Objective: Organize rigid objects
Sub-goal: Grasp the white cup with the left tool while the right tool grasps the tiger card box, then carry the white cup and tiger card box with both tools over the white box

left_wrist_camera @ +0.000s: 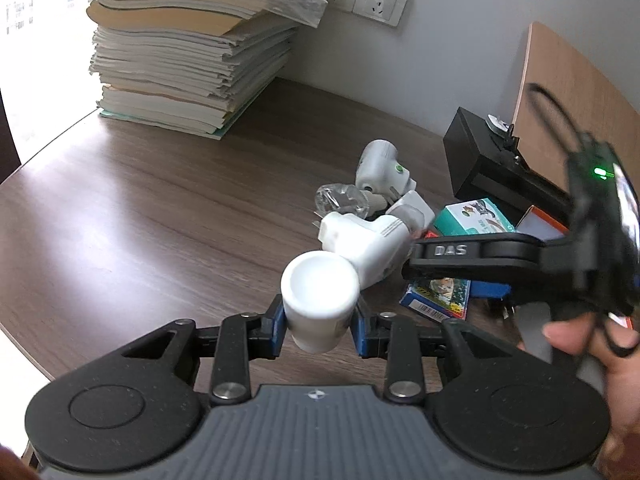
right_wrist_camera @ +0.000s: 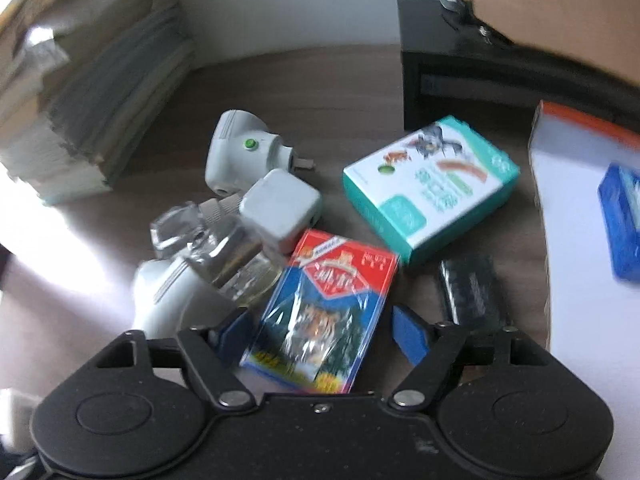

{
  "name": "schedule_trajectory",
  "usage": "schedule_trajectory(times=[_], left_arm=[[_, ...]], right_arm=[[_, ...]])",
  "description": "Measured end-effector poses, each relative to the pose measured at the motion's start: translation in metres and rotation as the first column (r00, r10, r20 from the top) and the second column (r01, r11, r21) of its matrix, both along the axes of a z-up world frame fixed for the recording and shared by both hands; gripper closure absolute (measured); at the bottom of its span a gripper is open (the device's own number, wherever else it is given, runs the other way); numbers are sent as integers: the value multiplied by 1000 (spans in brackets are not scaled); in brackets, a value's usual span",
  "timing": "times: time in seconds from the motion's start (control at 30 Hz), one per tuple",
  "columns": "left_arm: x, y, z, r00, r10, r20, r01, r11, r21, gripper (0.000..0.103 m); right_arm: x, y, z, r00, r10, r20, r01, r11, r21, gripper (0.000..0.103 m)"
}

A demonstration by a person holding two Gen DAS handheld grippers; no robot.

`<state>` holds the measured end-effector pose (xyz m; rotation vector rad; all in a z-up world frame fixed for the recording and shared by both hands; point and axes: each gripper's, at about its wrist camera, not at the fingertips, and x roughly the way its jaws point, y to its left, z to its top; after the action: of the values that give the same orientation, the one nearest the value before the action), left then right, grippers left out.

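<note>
Left gripper (left_wrist_camera: 319,316) fingers clamp a small white cup (left_wrist_camera: 319,298) clear above the bench (left_wrist_camera: 140,208). Right gripper (right_wrist_camera: 326,330) fingers spread wide around a card pack (right_wrist_camera: 320,320), seemingly untouched.

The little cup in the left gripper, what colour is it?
Plain white cup; clearest in the left wrist view.

Left gripper (left_wrist_camera: 319,322) jaws clamped; right gripper (right_wrist_camera: 320,330) jaws apart.
</note>
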<state>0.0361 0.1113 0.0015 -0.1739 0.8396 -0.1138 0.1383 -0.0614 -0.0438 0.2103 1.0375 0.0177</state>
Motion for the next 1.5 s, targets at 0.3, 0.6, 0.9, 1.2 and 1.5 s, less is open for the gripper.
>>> schedule_trajectory(times=[0.3, 0.6, 0.9, 1.2, 1.5], left_arm=[[3, -3, 4, 1000, -26, 14, 26, 1000, -16, 70], [5, -46, 17, 989, -138, 54, 139, 990, -24, 70], [1, -113, 29, 953, -289, 88, 293, 956, -27, 70], [-3, -191, 23, 891, -449, 63, 452, 891, -38, 70], [-4, -238, 22, 852, -520, 63, 522, 853, -18, 70]], right_arm=[[-25, -3, 11, 994, 66, 86, -59, 995, -84, 32], [-78, -53, 51, 974, 17, 224, 7, 994, -106, 32], [-133, -128, 77, 944, -104, 312, 158, 975, -154, 32], [-181, -199, 85, 907, -270, 324, 330, 933, -145, 32], [-199, -229, 84, 882, -338, 328, 393, 912, -118, 32]])
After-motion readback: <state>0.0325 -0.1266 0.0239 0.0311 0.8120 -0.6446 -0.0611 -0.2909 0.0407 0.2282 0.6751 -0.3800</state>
